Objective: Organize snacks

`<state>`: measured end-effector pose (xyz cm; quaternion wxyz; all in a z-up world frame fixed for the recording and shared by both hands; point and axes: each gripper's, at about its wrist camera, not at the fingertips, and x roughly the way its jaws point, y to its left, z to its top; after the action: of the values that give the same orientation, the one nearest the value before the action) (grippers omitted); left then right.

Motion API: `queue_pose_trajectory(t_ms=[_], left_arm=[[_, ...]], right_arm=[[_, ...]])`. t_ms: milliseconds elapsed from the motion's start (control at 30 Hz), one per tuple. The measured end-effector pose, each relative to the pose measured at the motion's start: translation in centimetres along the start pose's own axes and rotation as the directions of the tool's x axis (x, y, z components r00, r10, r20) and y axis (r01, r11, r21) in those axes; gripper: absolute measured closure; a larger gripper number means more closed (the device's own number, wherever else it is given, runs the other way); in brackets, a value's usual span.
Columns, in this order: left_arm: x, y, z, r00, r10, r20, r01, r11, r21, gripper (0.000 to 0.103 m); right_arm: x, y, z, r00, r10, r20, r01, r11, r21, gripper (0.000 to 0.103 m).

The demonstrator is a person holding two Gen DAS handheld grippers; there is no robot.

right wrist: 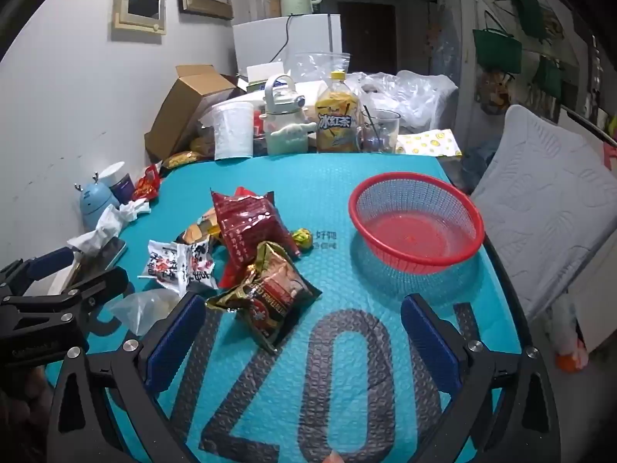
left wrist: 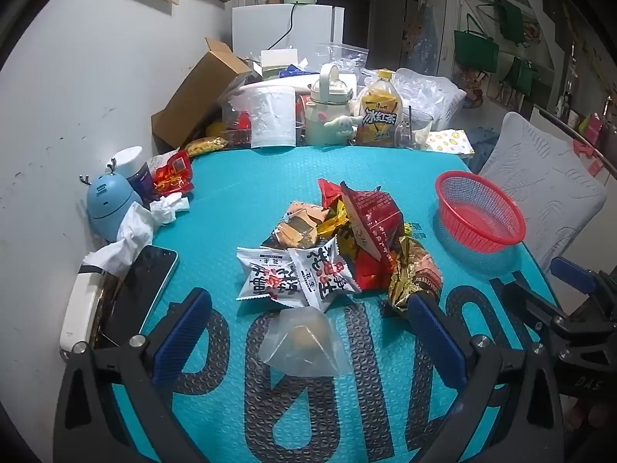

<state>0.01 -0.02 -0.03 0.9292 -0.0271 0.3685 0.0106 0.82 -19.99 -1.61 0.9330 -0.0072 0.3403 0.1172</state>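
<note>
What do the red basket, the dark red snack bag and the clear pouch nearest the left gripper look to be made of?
Red basket: rigid moulded plastic by its look, fine mesh walls, solid rim, slight sheen.
Dark red snack bag: glossy plastic or foil film; it creases and glints.
Clear pouch: thin, cloudy, see-through plastic film, crumpled; something pale shows inside.

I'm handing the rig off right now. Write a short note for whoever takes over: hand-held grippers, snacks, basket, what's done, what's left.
Left hand-held gripper: open, empty, over the clear plastic packet.
Right hand-held gripper: open, empty, next to the gold-and-red snack bag.
Snack pile: loose in the middle of the teal mat; white peanut packets, dark red bag.
Red basket: right of the pile, empty.
Done: nothing is in the basket.
Left: probably moving every snack into the basket.
</note>
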Motion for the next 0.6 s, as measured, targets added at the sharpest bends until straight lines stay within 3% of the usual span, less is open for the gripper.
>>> queue_pose_trajectory(t_ms=[600], left_arm=[[0.1,-0.1,-0.1,1.000,-0.014,0.000,0.014,1.000,-0.007,0.000]], right_arm=[[0.1,0.3,0.1,1.000,0.016,0.006,-0.016,1.000,-0.011,0.000]])
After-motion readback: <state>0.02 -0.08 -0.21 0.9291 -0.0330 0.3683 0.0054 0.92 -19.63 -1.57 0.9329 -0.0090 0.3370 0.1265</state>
